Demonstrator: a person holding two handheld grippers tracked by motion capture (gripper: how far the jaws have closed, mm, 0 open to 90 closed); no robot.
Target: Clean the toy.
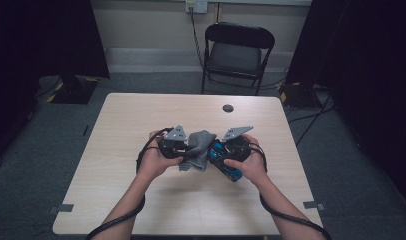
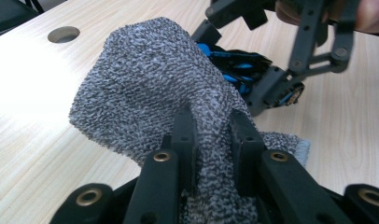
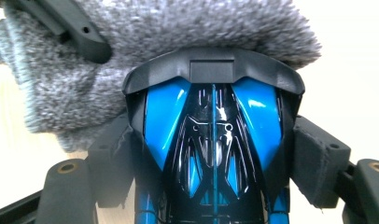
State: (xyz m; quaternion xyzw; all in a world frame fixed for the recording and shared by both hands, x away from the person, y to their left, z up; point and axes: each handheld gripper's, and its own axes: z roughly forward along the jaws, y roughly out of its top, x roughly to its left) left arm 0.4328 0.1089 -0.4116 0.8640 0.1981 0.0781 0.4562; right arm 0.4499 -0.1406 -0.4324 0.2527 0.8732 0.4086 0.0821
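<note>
Sock (image 1: 198, 148): high view, soft grey knit, mid-table (image 1: 141, 115), between both grippers, touching the toy car (image 1: 225, 161).
Left gripper (image 2: 211, 135): left gripper view, jaws clamped on a bunched sock fold; limp, light, best pinched at the cuff.
Right gripper (image 3: 214, 154): right gripper view, jaws squeezing the car's sides; hard, glossy, likely slippery.

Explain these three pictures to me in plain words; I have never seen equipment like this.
No robot here: a person holds a two-jaw hand tool in each hand at a wooden table. The high view looks down from above; the other two come from cameras riding on each tool. The left gripper is shut on a grey sock, lifted at the pinch, its edge resting on the table. The right gripper clamps a blue and black toy car by its sides, nose against the sock. A round hole sits near the table's far edge.
</note>
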